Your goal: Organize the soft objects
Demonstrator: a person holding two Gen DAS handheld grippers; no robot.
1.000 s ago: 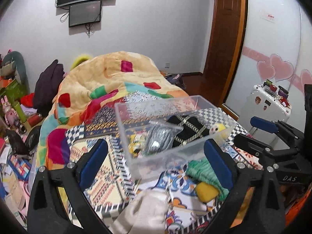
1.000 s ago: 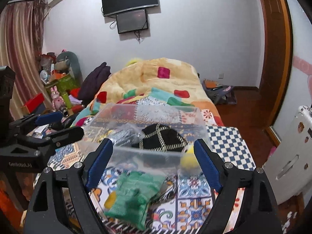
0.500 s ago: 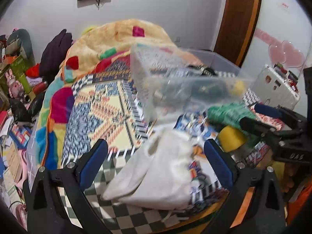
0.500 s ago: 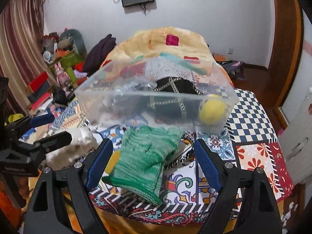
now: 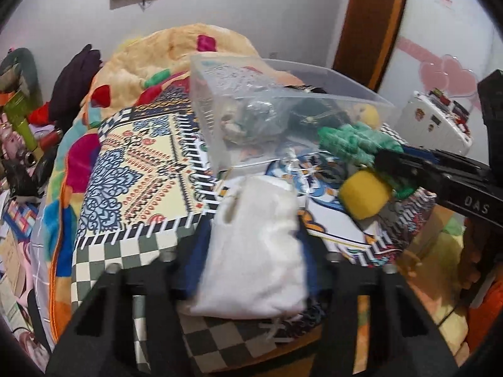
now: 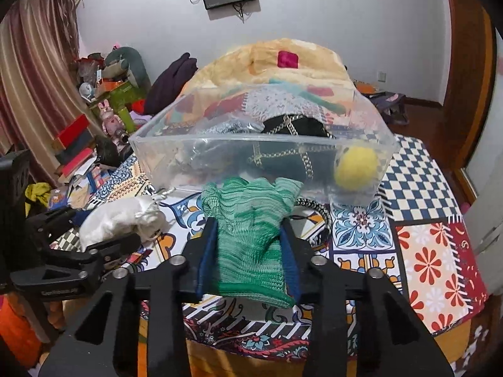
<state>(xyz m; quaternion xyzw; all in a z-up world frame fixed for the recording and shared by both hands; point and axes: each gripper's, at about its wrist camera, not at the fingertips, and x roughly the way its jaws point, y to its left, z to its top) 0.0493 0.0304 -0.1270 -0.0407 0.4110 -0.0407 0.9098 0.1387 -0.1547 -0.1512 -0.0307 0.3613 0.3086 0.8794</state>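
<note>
A white drawstring pouch (image 5: 257,251) lies on the patterned cloth near the front edge. My left gripper (image 5: 254,229) has closed on it, fingers pressing both sides. It also shows in the right wrist view (image 6: 119,216). A green knit glove (image 6: 248,238) lies in front of the clear plastic box (image 6: 195,154), and my right gripper (image 6: 248,235) is shut on it. The glove also shows in the left wrist view (image 5: 355,141). The box holds a black chain-trimmed bag (image 6: 292,132), a yellow ball (image 6: 355,166) and a silvery item.
A yellow sponge-like block (image 5: 364,194) lies beside the glove. A crumpled yellow blanket (image 6: 283,56) is heaped behind the box. Clutter and toys (image 6: 103,110) stand at the left. A white suitcase (image 5: 433,119) stands at the right, and the table edge is close below both grippers.
Both grippers moved forward and down and went from wide open to shut: the left on the white pouch, the right on the green glove.
</note>
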